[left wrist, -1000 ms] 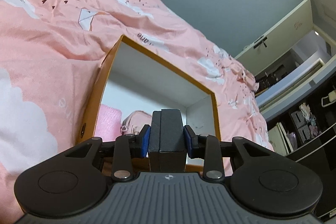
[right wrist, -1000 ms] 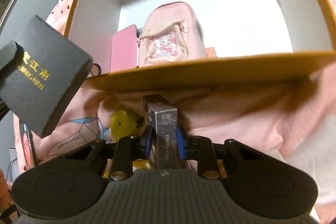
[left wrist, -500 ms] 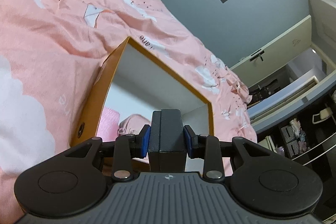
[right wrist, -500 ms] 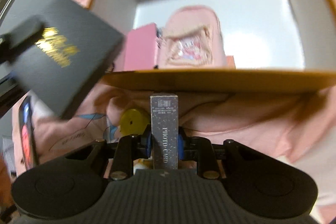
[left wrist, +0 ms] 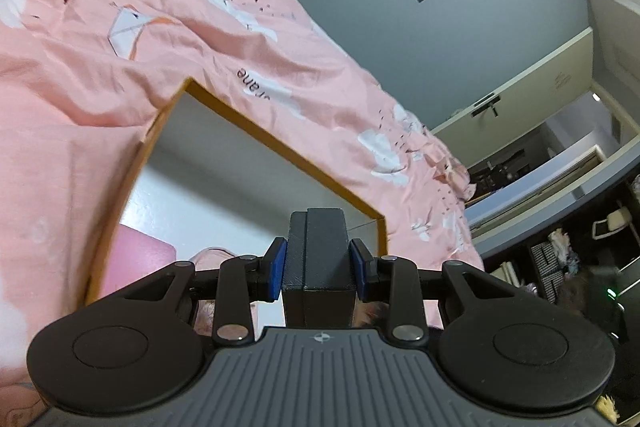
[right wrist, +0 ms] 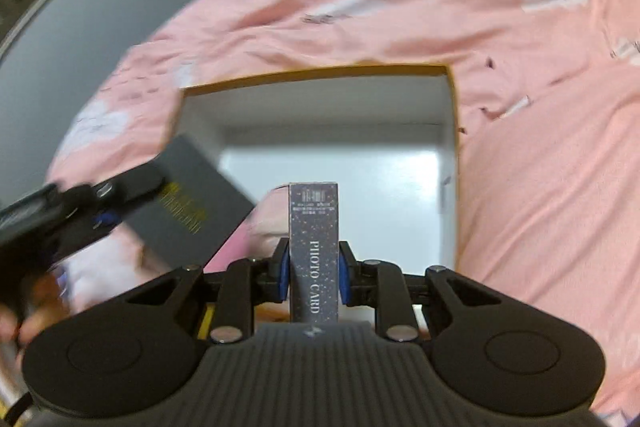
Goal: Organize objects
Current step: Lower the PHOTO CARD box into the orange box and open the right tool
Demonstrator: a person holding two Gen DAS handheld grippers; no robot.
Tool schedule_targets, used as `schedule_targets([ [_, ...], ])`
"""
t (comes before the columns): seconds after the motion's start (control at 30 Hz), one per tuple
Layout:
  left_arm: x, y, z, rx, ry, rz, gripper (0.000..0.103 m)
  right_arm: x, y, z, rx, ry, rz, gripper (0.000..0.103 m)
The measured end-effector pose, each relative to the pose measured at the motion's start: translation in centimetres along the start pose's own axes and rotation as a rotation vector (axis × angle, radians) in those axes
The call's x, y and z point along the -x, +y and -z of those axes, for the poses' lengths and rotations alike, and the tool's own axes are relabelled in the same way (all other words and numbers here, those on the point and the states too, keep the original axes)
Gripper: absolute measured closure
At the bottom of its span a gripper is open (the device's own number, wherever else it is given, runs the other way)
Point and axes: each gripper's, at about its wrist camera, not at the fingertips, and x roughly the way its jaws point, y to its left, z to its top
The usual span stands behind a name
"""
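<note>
1. Orange-rimmed box (right wrist: 320,73) w/ white inside lies open on the pink bedsheet (right wrist: 540,167); it's the landmark for everything below.
2. Change, right view: 1 s ago the camera sat low, looking at the box's near wall from outside, w/ a yellow item below that wall. Now it looks down into the box from above the near rim; yellow item gone from view.
3. Right hand-held gripper (right wrist: 313,269) is clamped on the PHOTO CARD box (right wrist: 313,227), blue pads on both long sides, same grip as before. The card box has gone from below the near wall to over the box's near half.
4. Change, left view: left hand-held gripper (left wrist: 319,263) is clamped on the black case (left wrist: 319,247), grip unchanged. The black case (right wrist: 192,203) was outside the box's left-near corner 1 s ago; now it's over the left wall, partly above the opening.
5. Meaning, my read: both items have been carried in and are at drop-off stage. Neither rests on the box floor yet.
6. Already inside: pink flat item (left wrist: 136,263) by the left wall and a pink pouch (left wrist: 208,255) next to it, mostly hidden behind both grippers.
7. Orientation, card box: slim, long axis runs along the fingers, free end pointing toward the box's far wall, printed narrow face up.
8. Orientation, black case: flat, gold lettering up, angled diagonally w/ its free corner toward the box centre. Right view is motion-blurred, so exact tilt can't be told.
</note>
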Motion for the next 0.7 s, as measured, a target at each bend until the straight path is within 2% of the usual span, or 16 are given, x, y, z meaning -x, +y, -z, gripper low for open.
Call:
schedule_targets([
  [0.17,-2.0,0.7,0.3,-0.024,0.017,-0.078,0.065,-6.0,-1.5,-0.9,-0.033,0.089,0.023,0.079],
  [0.3,-2.7,1.7,0.1,-0.005,0.030,-0.093,0.065,-9.5,-2.3,-1.0,-0.059,0.149,0.014,0.079],
  [0.57,-3.0,2.0,-0.5,-0.001,0.029,-0.089,0.065,-12.7,-3.6,-1.0,-0.118,0.230,-0.032,0.078],
  [0.63,-3.1,2.2,-0.5,0.004,0.036,-0.085,0.065,-13.4,-3.3,-1.2,-0.110,0.247,-0.030,0.078],
  [0.7,-3.3,2.3,-0.4,0.008,0.040,-0.085,0.065,-13.2,-2.9,-1.2,-0.077,0.250,-0.010,0.074],
])
